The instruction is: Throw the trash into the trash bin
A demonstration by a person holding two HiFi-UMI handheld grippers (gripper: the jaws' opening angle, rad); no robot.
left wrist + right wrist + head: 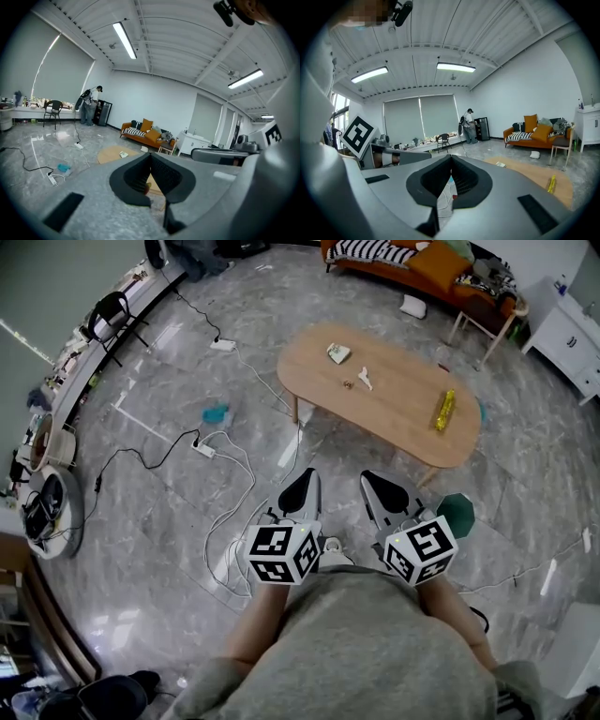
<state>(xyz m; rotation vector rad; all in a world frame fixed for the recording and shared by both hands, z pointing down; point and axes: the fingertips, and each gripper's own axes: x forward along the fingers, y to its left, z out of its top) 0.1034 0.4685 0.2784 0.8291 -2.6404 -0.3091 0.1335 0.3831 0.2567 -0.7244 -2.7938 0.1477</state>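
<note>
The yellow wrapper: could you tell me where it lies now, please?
In the head view, the yellow wrapper lies at the right end of the wooden table, right of the white scraps.

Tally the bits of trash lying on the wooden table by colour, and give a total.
White: 2, a crumpled packet and a scrap
Yellow: 1, a wrapper
Brown: 1, a small bit
Total: 4

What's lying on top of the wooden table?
On the table: a yellow wrapper near its right end, a pale packet, a white scrap and a small brown bit toward the left. The floor beneath the tabletop is covered.
</note>
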